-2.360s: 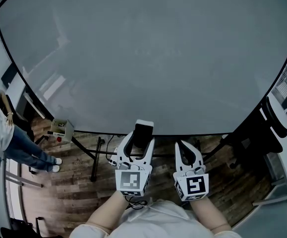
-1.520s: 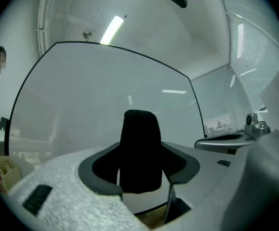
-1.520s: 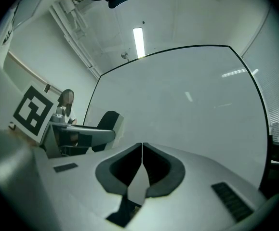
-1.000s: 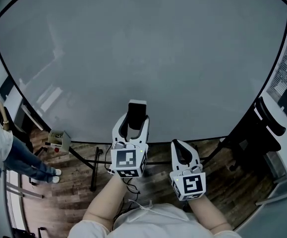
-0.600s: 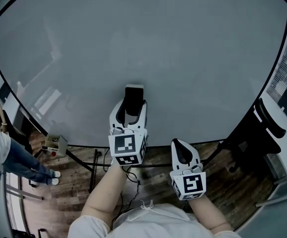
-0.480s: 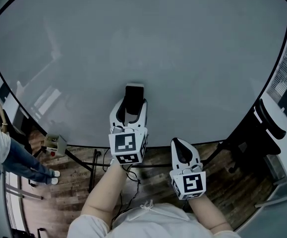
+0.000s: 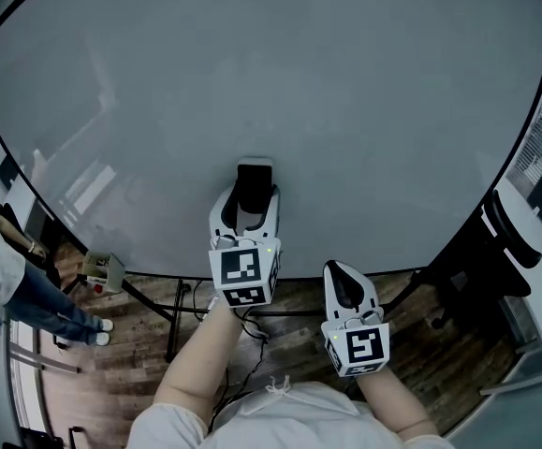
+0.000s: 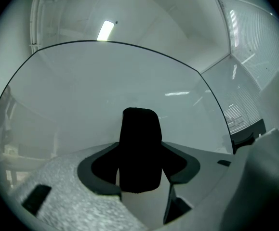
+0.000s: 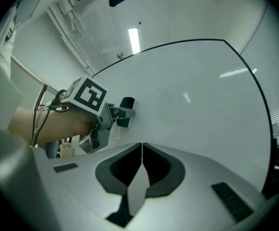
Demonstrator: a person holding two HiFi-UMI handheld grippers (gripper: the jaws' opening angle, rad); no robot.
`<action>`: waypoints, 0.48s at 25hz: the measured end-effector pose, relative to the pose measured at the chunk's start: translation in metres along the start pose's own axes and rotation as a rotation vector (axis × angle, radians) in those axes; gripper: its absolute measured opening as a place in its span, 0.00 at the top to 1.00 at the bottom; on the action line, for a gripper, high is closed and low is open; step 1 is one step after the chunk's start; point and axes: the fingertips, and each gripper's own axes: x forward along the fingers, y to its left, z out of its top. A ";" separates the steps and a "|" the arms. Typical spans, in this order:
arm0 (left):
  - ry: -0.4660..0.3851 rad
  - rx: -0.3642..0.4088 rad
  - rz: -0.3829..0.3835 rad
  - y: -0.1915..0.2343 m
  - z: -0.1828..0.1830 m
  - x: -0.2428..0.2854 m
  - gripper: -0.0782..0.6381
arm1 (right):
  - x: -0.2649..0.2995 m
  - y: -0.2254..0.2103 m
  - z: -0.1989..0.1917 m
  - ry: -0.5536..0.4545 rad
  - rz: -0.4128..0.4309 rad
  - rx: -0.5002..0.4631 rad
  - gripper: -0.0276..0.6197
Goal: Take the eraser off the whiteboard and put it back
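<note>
Upward toward frame centre rose the left gripper (image 7: 251, 200), grasping the eraser (image 7: 255, 178), seemingly against the whiteboard (image 7: 271, 73); only letting go remained. Right gripper (image 7: 337, 273) was clenched, empty.

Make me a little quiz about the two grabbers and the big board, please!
1. True or false: the right gripper holds the eraser.
2. Pick one. What stands between the jaws of the left gripper? A) the eraser B) a marker C) nothing
3. Fill in the gap: the right gripper's jaws are ___ (together or apart).
Key: 1 false; 2 A; 3 together.
</note>
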 end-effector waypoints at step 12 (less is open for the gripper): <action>-0.051 -0.009 -0.031 -0.003 0.013 -0.046 0.50 | -0.008 0.019 0.002 0.005 0.007 0.000 0.91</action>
